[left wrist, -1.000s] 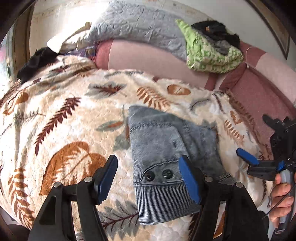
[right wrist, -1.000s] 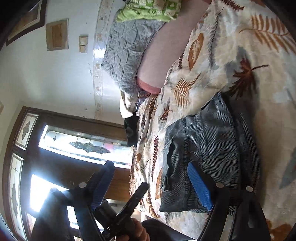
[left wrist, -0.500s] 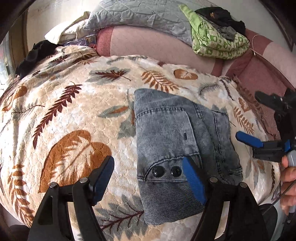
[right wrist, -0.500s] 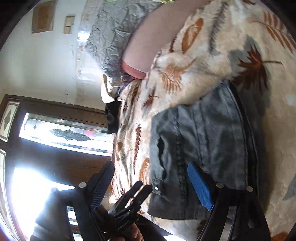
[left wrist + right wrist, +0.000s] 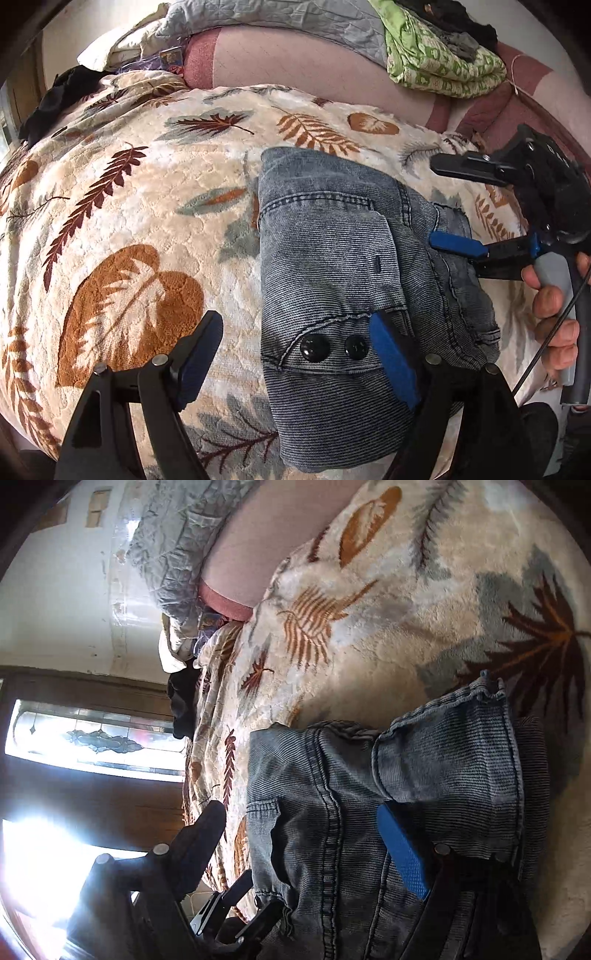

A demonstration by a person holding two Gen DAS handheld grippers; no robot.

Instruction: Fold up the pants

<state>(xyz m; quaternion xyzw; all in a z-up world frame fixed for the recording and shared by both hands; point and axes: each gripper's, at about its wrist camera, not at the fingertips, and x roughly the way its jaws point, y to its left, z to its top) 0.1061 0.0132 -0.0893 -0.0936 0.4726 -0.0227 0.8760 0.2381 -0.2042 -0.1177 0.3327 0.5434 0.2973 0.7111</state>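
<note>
left wrist view: folded pants [image 5: 332,295] lie on the leaf blanket [image 5: 129,221], near its front edge.
my left gripper [image 5: 299,354] hangs over the waistband buttons [image 5: 334,347], jaws just widened and spread, one finger over the blanket, nothing held. my right gripper [image 5: 447,203] stands wide over the pants' right side, empty, my hand [image 5: 557,302] on its handle. green cloth [image 5: 439,59] lies behind.

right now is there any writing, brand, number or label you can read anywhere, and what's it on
None can be read.
Two dark buttons on the folded denim pants: any embossing is too small to tell.
Colourful packet at the head of the bed: printed, but blurred.
Green patterned cloth: shapes only, no letters made out.
Right gripper: any marking on its black body is too small to read.
</note>
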